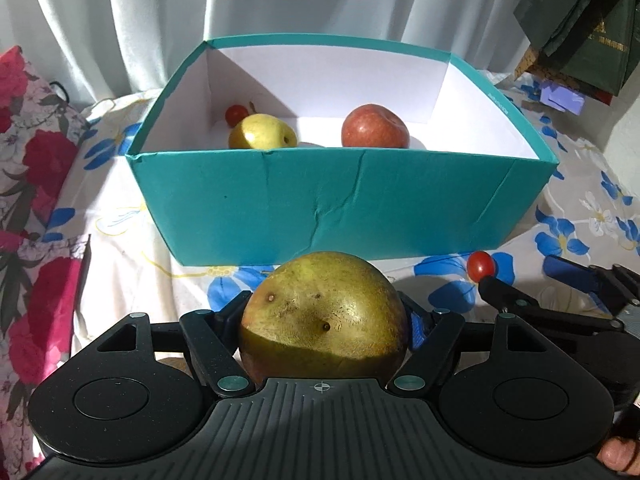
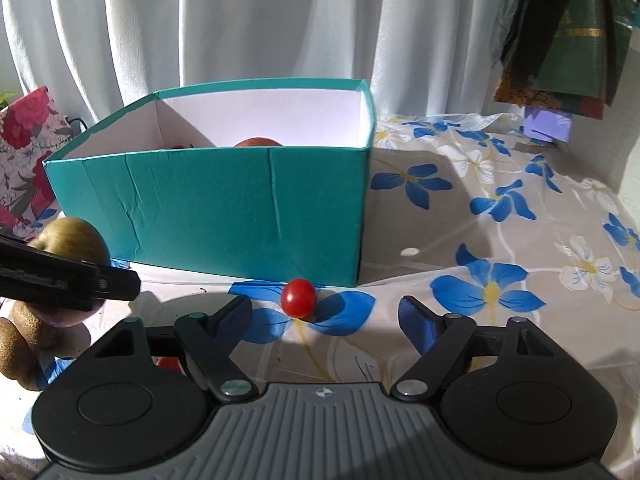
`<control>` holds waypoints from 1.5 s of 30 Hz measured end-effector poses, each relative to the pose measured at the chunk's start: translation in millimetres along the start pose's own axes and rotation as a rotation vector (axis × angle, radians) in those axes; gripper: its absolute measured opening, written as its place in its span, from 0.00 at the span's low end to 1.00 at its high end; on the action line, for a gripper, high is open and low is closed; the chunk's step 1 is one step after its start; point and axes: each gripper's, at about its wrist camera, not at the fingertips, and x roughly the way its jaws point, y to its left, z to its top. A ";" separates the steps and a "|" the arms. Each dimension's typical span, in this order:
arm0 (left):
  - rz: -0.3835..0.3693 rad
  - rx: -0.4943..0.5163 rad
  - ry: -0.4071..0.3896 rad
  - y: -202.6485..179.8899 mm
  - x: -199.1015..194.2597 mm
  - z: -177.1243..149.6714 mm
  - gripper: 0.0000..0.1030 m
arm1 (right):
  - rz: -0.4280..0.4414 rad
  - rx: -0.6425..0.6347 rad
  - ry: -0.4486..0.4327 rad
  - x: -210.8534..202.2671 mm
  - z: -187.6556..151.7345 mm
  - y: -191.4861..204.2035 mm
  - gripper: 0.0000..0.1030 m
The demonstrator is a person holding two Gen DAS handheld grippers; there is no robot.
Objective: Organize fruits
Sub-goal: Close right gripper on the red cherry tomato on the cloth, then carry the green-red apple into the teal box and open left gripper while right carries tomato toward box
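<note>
My left gripper [image 1: 326, 312] is shut on a large green-brown fruit [image 1: 324, 316], held in front of the teal box [image 1: 344, 200]. Inside the box lie a yellow apple [image 1: 262, 133], a red apple [image 1: 375, 127] and a cherry tomato [image 1: 236, 114]. My right gripper [image 2: 326, 310] is open and empty, with a loose cherry tomato [image 2: 298, 297] on the cloth just ahead between its fingers. That tomato [image 1: 481, 265] also shows in the left wrist view. The left gripper with the fruit [image 2: 76, 240] appears at the left of the right wrist view.
The teal box [image 2: 224, 208] stands on a blue-flowered cloth [image 2: 500, 240]. Brown kiwis [image 2: 20, 344] lie at the lower left. A red floral cushion [image 1: 36, 184] sits to the left, white curtains behind, dark bags [image 1: 580, 20] hang at the upper right.
</note>
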 end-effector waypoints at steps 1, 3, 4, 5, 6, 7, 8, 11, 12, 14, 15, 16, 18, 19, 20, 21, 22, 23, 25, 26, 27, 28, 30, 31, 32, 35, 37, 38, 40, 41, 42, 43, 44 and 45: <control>0.004 -0.007 0.001 1.3 -0.4 -0.2 0.76 | 0.003 -0.007 0.012 5.9 1.1 2.5 0.60; 0.004 -0.016 0.004 5.4 -1.7 -0.5 0.76 | 0.009 -0.004 0.036 16.7 2.5 5.8 0.51; 0.005 -0.022 0.005 7.8 -2.8 -0.8 0.76 | 0.012 -0.002 0.044 21.0 2.8 6.9 0.49; 0.009 -0.023 0.003 9.5 -3.5 -0.8 0.76 | 0.010 0.002 0.053 24.9 3.1 7.8 0.46; 0.013 -0.025 0.001 10.8 -4.3 -0.9 0.76 | 0.010 0.004 0.058 27.4 3.5 8.6 0.45; 0.016 -0.028 0.000 12.5 -5.0 -1.1 0.76 | 0.010 0.005 0.062 29.5 3.3 9.2 0.44; 0.018 -0.030 0.000 13.7 -5.4 -1.2 0.76 | 0.010 0.006 0.065 30.9 3.3 9.8 0.44; 0.020 -0.039 0.003 16.3 -5.4 -1.4 0.76 | 0.019 -0.001 0.076 34.5 3.4 11.6 0.39; 0.021 -0.040 0.004 16.8 -5.4 -1.7 0.76 | 0.017 -0.004 0.073 34.7 3.3 12.4 0.38; 0.021 -0.041 0.005 17.1 -5.4 -1.8 0.76 | 0.014 -0.010 0.071 35.9 3.6 14.1 0.35; 0.021 -0.041 0.005 17.0 -5.4 -1.8 0.76 | 0.015 -0.013 0.069 35.9 3.5 14.7 0.33; 0.021 -0.041 0.005 17.0 -5.6 -1.8 0.76 | 0.016 -0.019 0.066 35.6 3.4 14.5 0.26; 0.023 -0.041 0.002 16.7 -7.0 -1.7 0.76 | 0.019 -0.027 0.065 35.2 3.4 15.4 0.22; 0.024 -0.039 0.000 16.7 -8.2 -1.3 0.76 | 0.026 -0.024 0.067 34.8 3.8 14.6 0.22; 0.024 -0.038 -0.004 16.6 -10.0 -0.4 0.76 | 0.029 -0.015 0.065 33.1 4.0 13.6 0.22; 0.025 -0.035 -0.010 16.1 -12.2 0.7 0.76 | 0.030 -0.009 0.064 31.4 4.7 12.9 0.22; 0.027 -0.029 -0.016 15.2 -14.7 1.9 0.76 | 0.029 -0.010 0.066 29.9 5.7 12.7 0.22; 0.027 -0.025 -0.025 14.5 -17.6 3.6 0.76 | 0.023 -0.011 0.067 28.2 7.0 12.6 0.22; 0.021 -0.015 -0.040 12.5 -23.1 7.4 0.76 | 0.009 -0.010 0.066 24.0 9.9 12.0 0.22; 0.017 -0.011 -0.047 11.6 -25.7 9.8 0.76 | 0.007 -0.008 0.064 22.2 11.1 11.3 0.22; 0.013 -0.008 -0.054 10.5 -28.1 11.6 0.76 | 0.007 -0.004 0.060 19.7 12.3 10.3 0.22; 0.009 -0.004 -0.062 9.3 -30.8 13.7 0.76 | 0.003 -0.003 0.053 17.3 13.4 9.4 0.22; 0.001 0.006 -0.079 6.9 -36.3 17.4 0.76 | -0.007 -0.004 0.042 12.7 15.3 8.1 0.22; -0.001 0.010 -0.085 6.2 -38.6 19.2 0.76 | -0.011 -0.002 0.037 10.2 15.7 7.0 0.22; -0.002 0.013 -0.092 5.4 -41.1 21.2 0.76 | -0.014 0.002 0.033 7.7 16.4 5.9 0.22; -0.010 0.017 -0.113 3.4 -47.8 26.7 0.76 | -0.029 0.008 0.022 1.3 17.6 2.4 0.22; -0.017 0.019 -0.125 2.3 -51.8 31.2 0.76 | -0.038 0.009 0.019 -2.5 17.9 0.0 0.22; -0.021 0.022 -0.132 1.4 -53.6 34.0 0.76 | -0.043 0.012 0.017 -4.5 17.7 -1.2 0.22; -0.022 0.028 -0.145 -1.2 -56.7 38.9 0.76 | -0.048 0.015 0.013 -8.1 17.4 -3.3 0.22; -0.023 0.033 -0.151 -2.7 -57.9 41.4 0.76 | -0.052 0.017 0.009 -9.8 17.3 -4.3 0.22; -0.023 0.036 -0.156 -3.7 -58.5 43.5 0.76 | -0.055 0.018 0.007 -11.6 16.9 -5.0 0.22; -0.023 0.041 -0.159 -5.2 -59.0 45.7 0.76 | -0.058 0.020 0.005 -13.3 16.6 -6.1 0.22; -0.024 0.044 -0.162 -6.3 -59.2 48.3 0.76 | -0.060 0.023 0.003 -14.7 16.4 -7.3 0.22; -0.024 0.045 -0.166 -7.1 -59.6 50.9 0.76 | -0.063 0.026 0.002 -15.7 16.3 -8.6 0.22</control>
